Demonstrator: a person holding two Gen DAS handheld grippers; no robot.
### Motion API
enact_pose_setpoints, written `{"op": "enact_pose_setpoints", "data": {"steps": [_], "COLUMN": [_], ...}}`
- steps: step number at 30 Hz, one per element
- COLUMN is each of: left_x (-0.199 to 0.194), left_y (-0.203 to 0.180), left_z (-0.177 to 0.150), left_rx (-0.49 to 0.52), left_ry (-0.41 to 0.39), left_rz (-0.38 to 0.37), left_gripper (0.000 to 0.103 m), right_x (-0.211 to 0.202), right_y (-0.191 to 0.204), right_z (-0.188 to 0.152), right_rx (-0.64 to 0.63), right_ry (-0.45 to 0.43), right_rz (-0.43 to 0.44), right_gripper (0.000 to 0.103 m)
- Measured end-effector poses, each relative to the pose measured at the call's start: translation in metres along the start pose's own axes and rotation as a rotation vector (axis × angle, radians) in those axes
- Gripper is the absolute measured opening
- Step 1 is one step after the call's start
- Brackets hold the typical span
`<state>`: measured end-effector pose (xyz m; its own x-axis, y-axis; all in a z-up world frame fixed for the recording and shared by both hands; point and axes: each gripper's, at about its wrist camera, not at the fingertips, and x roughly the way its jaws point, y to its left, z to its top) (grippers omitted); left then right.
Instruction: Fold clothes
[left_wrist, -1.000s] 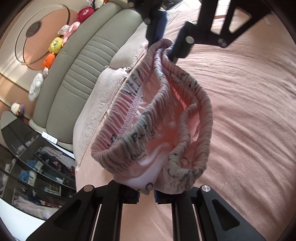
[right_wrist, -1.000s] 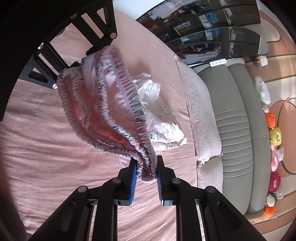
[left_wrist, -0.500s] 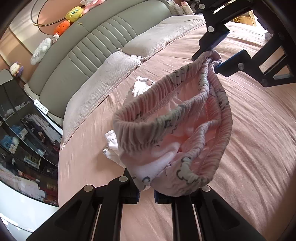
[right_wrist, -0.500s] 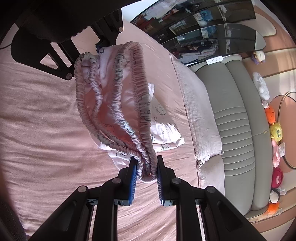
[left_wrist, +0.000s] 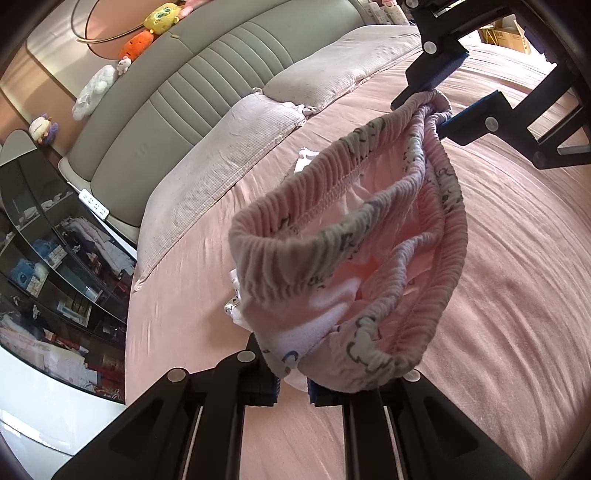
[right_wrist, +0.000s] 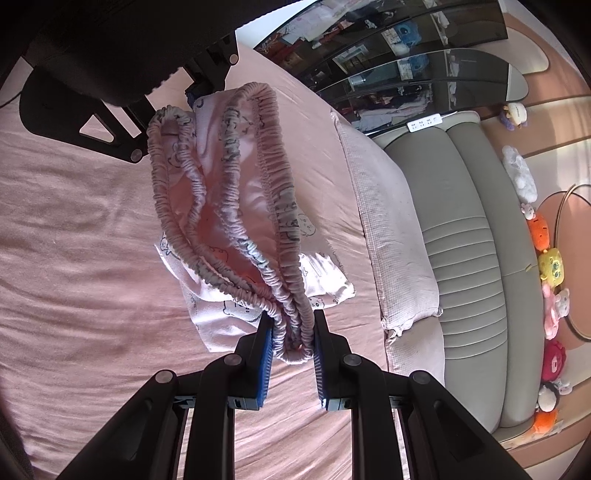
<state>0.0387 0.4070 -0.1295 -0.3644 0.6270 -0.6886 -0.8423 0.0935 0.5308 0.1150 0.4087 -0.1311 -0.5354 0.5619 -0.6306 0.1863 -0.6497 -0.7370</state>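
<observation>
Pink shorts (left_wrist: 351, 258) strung between left gripper (left_wrist: 291, 384), right gripper (right_wrist: 291, 343), above bed (left_wrist: 517, 295)

The pale pink cotton shorts with gathered elastic edges (left_wrist: 354, 266) carry small grey and white cartoon animal prints. The black left claw (left_wrist: 291, 384) and the black right claw (right_wrist: 291, 347) both have blue pads. Below the claws, the wide pink bed sheet (right_wrist: 92, 280) is plain. On it lies a white folded garment with small cartoon faces (right_wrist: 325, 284). Beyond, the padded grey-green headboard (right_wrist: 469, 258) has ribbed stripes, with orange, yellow and pink plush toys (right_wrist: 546, 258) above it.
</observation>
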Motion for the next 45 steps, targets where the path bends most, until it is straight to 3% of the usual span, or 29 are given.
{"op": "enact_pose_setpoints", "data": {"steps": [21, 31, 39, 42, 44, 45], "left_x": [0.072, 0.109, 0.144, 0.145, 0.146, 0.146], "left_y": [0.032, 0.049, 0.049, 0.049, 0.051, 0.052], "left_z": [0.021, 0.021, 0.018, 0.016, 0.016, 0.016], "left_rx": [-0.063, -0.169, -0.270, -0.330, -0.347, -0.353], "left_ry": [0.061, 0.102, 0.262, 0.262, 0.272, 0.273], "left_rz": [0.066, 0.054, -0.025, -0.017, 0.001, 0.010], "left_gripper": [0.009, 0.012, 0.013, 0.025, 0.043, 0.059], "right_x": [0.080, 0.116, 0.139, 0.141, 0.142, 0.143], "right_y": [-0.049, -0.056, -0.051, -0.054, -0.056, -0.057], "right_z": [0.021, 0.029, 0.033, 0.034, 0.035, 0.035], "right_rx": [0.014, 0.095, 0.167, 0.190, 0.205, 0.212], "right_ry": [-0.032, -0.017, 0.029, 0.043, 0.052, 0.057], "right_rz": [-0.051, -0.051, -0.031, -0.051, -0.065, -0.072], "right_gripper": [0.017, 0.017, 0.018, 0.026, 0.030, 0.032]}}
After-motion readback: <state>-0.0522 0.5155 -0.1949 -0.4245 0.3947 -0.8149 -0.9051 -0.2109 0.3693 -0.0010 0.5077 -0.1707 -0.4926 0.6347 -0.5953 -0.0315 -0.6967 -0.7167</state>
